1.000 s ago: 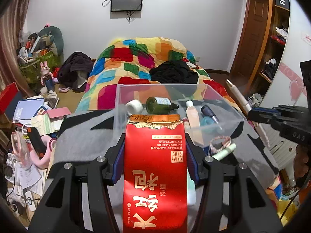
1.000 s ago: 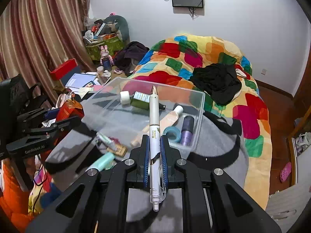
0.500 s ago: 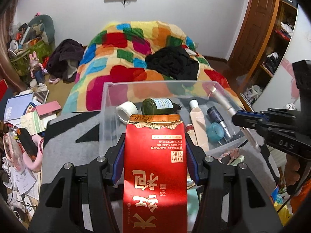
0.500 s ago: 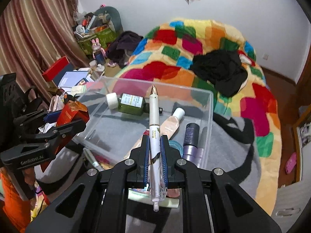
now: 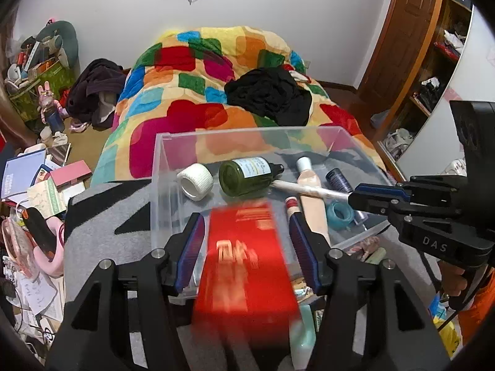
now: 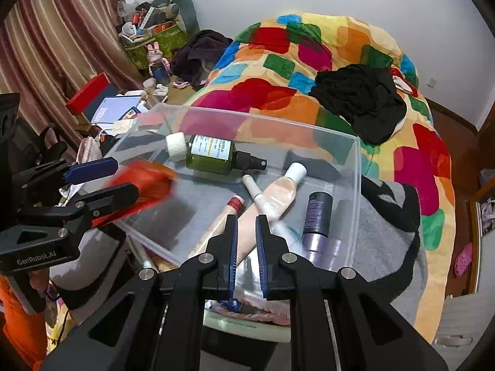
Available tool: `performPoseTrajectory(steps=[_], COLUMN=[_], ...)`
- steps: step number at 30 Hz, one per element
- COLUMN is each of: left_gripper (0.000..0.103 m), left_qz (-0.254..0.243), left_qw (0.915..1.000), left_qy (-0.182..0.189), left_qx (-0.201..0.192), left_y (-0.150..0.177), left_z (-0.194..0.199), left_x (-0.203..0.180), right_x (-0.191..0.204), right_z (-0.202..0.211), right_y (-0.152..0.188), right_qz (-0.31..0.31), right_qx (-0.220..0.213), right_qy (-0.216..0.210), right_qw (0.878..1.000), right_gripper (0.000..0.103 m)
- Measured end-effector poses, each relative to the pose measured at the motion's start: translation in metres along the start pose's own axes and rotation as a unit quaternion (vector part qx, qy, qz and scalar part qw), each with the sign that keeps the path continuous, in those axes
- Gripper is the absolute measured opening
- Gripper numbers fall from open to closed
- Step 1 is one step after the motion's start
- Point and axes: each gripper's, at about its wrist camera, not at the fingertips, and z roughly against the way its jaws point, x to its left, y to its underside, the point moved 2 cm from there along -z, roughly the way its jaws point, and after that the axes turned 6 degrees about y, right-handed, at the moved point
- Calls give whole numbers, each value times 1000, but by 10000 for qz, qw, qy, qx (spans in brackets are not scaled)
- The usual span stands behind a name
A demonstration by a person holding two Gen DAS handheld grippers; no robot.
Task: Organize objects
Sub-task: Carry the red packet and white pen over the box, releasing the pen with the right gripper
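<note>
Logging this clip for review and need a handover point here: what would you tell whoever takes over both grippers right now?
Left gripper: jaws have just been opening; the red packet sits between them over the clear box, blurred and apart from the pads.
Right gripper: jaws close together, nothing visible between them.
In the box: white pen, green bottle, white tape roll, tubes.
Done: pen is in the box.
Left: check that the packet lands inside, then collect the pale tube and small bits on the grey cloth in front of the box.
</note>
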Motion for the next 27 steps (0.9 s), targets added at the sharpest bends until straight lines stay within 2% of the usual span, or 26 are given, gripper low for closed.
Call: performPoseTrajectory(steps=[10,15,20,27], left_gripper=[58,61,66,66], left_qz=[-221,-371,-442,-432], left_qw=[9993,9985,9983,9989], left_qy=[-100,-176,-208,-151], left_qx=[-279,-349,-318,48], left_y=[15,31,52,89], left_z=[28,36,37,20], left_x=[-15,-26,-33,-39], right_x=[2,3,0,-8], right_z=[32,49,59,37], right_y=[14,31,53,84], right_qz=[35,91,45,34], right_qx=[-330,-523,-641,-347], right_qy=[-47,-22,-38,-52], right_qw=[9994,9986,9979,9994], right_gripper=[14,25,42,51])
